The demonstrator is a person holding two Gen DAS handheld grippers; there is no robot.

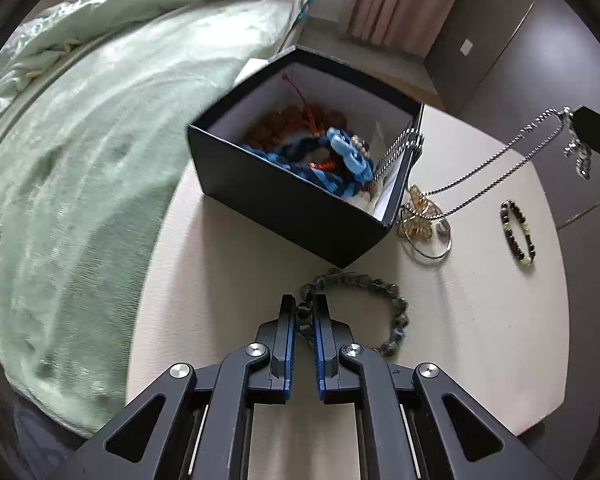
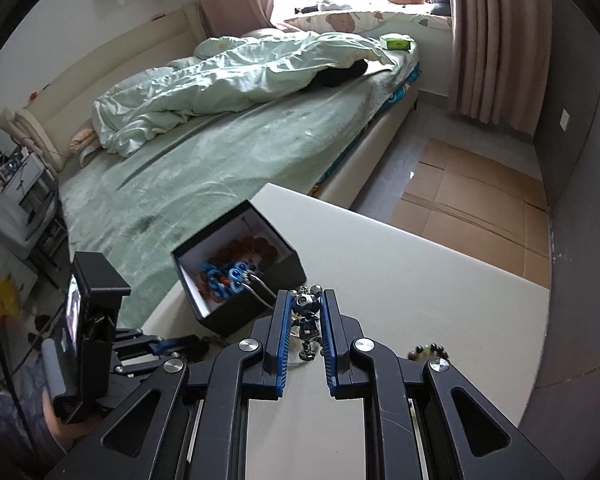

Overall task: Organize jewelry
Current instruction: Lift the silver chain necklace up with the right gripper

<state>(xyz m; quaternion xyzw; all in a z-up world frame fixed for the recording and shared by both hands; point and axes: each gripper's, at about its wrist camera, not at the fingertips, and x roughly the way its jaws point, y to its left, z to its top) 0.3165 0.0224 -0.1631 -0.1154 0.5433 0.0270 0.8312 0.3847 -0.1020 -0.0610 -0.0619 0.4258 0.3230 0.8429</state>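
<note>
You're holding the left gripper (image 1: 304, 312) low over the white table (image 1: 480, 340), its jaws pinching one end of the dark beaded bracelet (image 1: 396, 308); the rest of that bracelet is lying curled on the table just in front of the black box (image 1: 284, 196). Your right gripper (image 2: 308, 320) is clamping a small metal robot-shaped pendant (image 2: 307, 316) between its blue pads, and the silver chain (image 1: 496, 164) hanging from it is running down, one stretch draping over the box's right wall into the box, another looping down to the table. The box is sitting open on the table near the bed (image 2: 220, 152), already holding a blue braided cord piece (image 1: 332, 160) and a brown bead strand (image 1: 296, 120). Beside the box's right corner a gold-coloured piece (image 1: 416, 216) and a thin silver bangle (image 1: 436, 248) are lying together, touching. Further right, apart from them, a brown-and-pale beaded bracelet (image 1: 518, 232) is lying flat on the table.
</note>
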